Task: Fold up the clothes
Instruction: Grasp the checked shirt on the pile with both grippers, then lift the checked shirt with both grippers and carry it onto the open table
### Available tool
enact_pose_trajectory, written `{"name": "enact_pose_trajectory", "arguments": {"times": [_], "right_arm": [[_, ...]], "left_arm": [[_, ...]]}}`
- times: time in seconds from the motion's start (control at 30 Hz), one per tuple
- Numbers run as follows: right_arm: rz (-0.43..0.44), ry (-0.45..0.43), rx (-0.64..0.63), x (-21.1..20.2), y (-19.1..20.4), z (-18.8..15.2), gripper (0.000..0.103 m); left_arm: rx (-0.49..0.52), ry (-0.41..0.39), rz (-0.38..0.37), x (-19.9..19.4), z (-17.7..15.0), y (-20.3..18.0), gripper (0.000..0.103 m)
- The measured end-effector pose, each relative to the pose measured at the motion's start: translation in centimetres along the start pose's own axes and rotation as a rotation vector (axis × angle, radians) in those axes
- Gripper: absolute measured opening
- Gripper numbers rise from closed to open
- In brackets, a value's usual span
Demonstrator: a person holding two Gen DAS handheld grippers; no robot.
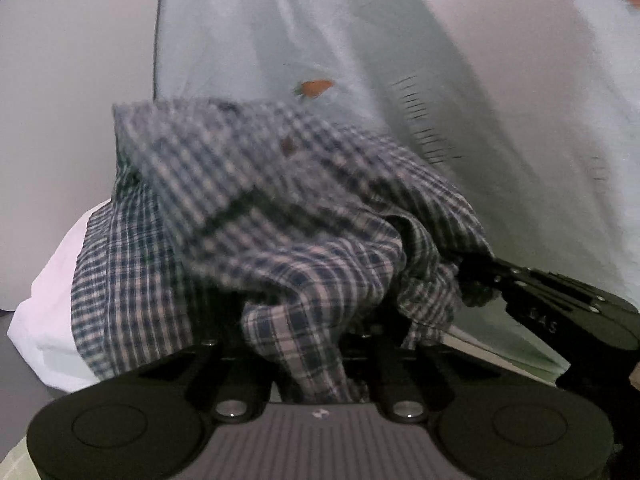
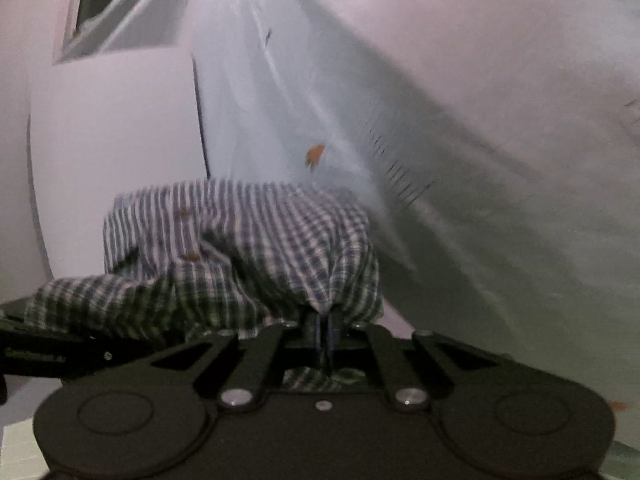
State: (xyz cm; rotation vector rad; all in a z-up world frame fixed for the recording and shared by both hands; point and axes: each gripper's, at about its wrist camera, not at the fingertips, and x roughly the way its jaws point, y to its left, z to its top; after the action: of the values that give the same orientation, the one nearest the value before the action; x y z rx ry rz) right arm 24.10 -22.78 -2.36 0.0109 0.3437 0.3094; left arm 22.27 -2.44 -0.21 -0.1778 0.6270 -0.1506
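One checked shirt [image 1: 256, 216], light, limp cotton with buttons; likely to slump and bunch, best taken at hems or seams. It hangs bunched between both tools, above a pale blue sheet [image 1: 360, 40]. Left tool [image 1: 316, 344] and right tool [image 2: 324, 332]: each clamped on cloth, close together, pointing forward.

Domestic room, likely a bedroom: pale blue bedsheet [image 1: 360, 40] with orange prints as backdrop, plain white wall [image 2: 112, 152], framed window [image 2: 116, 0] upper left, white cloth [image 1: 48, 320] alongside.
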Motion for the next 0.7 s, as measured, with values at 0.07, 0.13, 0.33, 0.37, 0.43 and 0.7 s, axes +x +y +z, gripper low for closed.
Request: {"name": "enact_pose_trajectory", "arguments": {"times": [0.07, 0.13, 0.33, 0.37, 0.43, 0.7], "right_arm": [[0.062, -0.026, -0.039, -3.7, 0.1, 0.0, 0.003], [0.161, -0.054, -0.081, -7.5, 0.0, -0.3, 0.003], [0.089, -0.081, 0.023, -16.3, -2.6, -1.7, 0.002], [0.079, -0.079, 0.036, -17.7, -3.1, -2.2, 0.002], [0.061, -0.074, 0.062, -20.4, -4.3, -3.2, 0.002], [0.019, -0.027, 0.111, -30.9, -9.4, -6.8, 0.002]], "left_arm": [[0.015, -0.012, -0.027, -2.5, -0.7, -1.2, 0.012], [0.035, -0.02, -0.053, -4.8, -1.5, -2.5, 0.012], [0.093, -0.031, -0.136, -11.7, -4.9, -6.6, 0.012], [0.099, -0.028, -0.145, -12.7, -5.6, -7.4, 0.012], [0.108, -0.02, -0.152, -14.3, -7.0, -9.1, 0.012], [0.118, 0.034, -0.178, -20.5, -13.6, -15.8, 0.011]]}}
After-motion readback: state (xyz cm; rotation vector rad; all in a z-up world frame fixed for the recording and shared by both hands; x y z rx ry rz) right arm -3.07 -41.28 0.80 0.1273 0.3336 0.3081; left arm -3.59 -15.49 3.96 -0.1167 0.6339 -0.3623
